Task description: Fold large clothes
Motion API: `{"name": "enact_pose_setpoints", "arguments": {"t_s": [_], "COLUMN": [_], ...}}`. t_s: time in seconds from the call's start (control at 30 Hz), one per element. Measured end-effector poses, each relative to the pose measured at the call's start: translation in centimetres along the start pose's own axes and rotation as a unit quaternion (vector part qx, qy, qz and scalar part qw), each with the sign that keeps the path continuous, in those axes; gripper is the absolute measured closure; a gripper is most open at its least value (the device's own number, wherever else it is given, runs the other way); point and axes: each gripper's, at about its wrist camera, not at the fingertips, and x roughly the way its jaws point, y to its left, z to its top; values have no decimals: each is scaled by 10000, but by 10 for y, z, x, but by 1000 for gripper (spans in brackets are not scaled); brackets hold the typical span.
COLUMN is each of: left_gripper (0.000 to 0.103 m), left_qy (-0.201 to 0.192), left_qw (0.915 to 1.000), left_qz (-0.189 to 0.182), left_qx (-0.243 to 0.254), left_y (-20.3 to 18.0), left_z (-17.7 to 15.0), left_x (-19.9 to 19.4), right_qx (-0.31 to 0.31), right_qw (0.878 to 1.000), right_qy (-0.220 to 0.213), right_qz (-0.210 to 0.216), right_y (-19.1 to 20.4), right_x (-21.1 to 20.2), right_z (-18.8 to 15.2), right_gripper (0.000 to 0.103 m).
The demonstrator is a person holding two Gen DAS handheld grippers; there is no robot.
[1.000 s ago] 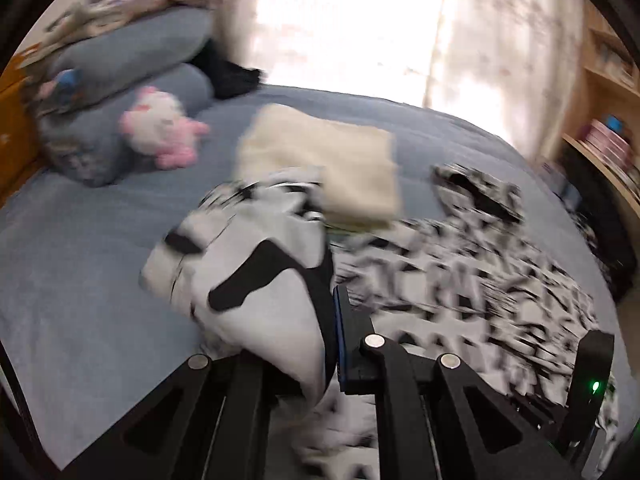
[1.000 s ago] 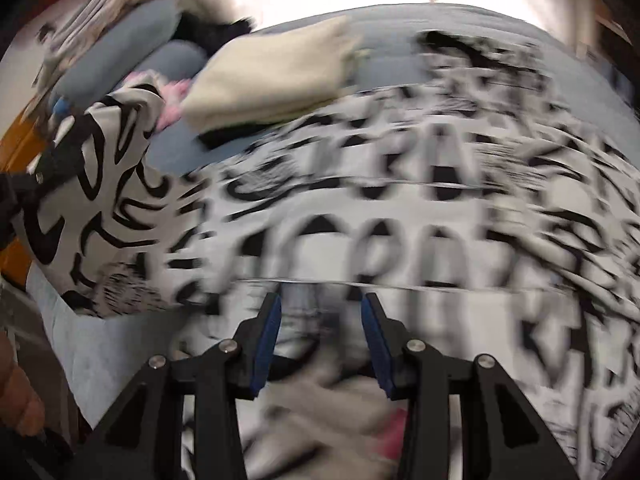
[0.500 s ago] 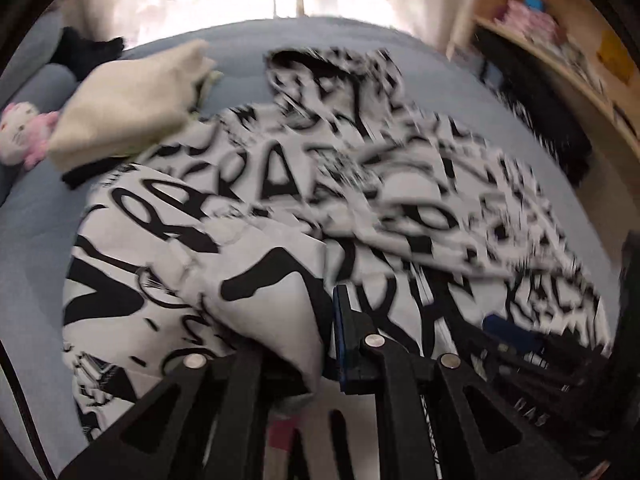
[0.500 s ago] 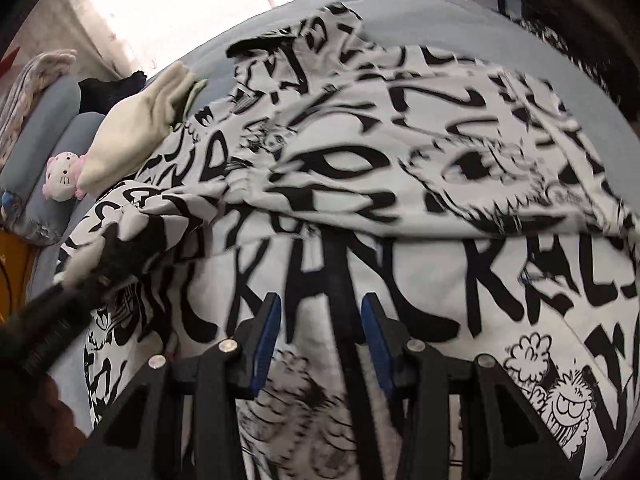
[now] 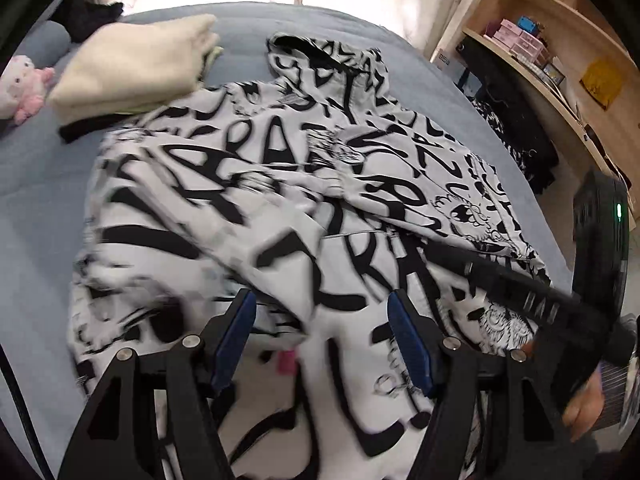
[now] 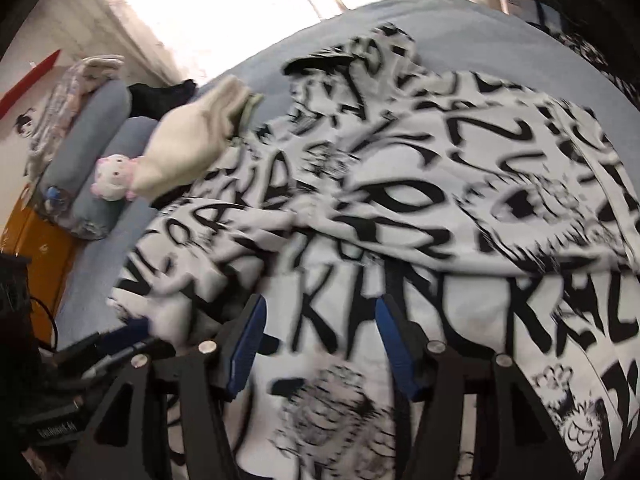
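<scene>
A large white hoodie with black graffiti lettering lies spread on the blue bed, hood at the far end, both sleeves folded in across the body. It also fills the right wrist view. My left gripper is open and empty, just above the hoodie's near part. My right gripper is open and empty over the hoodie's lower body. The right gripper's arm shows at the right of the left wrist view, and the left gripper at the lower left of the right wrist view.
A folded cream garment lies on the blue bed beside the hoodie's far left. A pink and white plush toy and grey pillows sit at the bed's head. Wooden shelves stand right of the bed.
My left gripper carried the left sleeve across onto the hoodie's body, then opened and let it go. The right gripper has stayed open over the hoodie.
</scene>
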Motion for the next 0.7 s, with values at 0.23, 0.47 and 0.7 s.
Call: {"name": "enact_pose_setpoints", "arguments": {"t_s": [0.23, 0.47, 0.7], "left_gripper": [33, 33, 33], "left_qy": [-98, 279, 237], "left_qw": [9951, 9842, 9852], "left_qz": [929, 1373, 1208], "left_qx": [-318, -1083, -1194], "left_y": [57, 131, 159], "left_z": [-22, -38, -31], "left_x": [-20, 3, 18], "right_qx": [-810, -1934, -2892], "right_qw": [9965, 9804, 9502], "right_qy": [-64, 357, 888], "right_qz": [186, -108, -747], "right_y": [58, 129, 159], "right_x": [2, 49, 100], "right_z": [19, 15, -19], "right_gripper": [35, 35, 32]}}
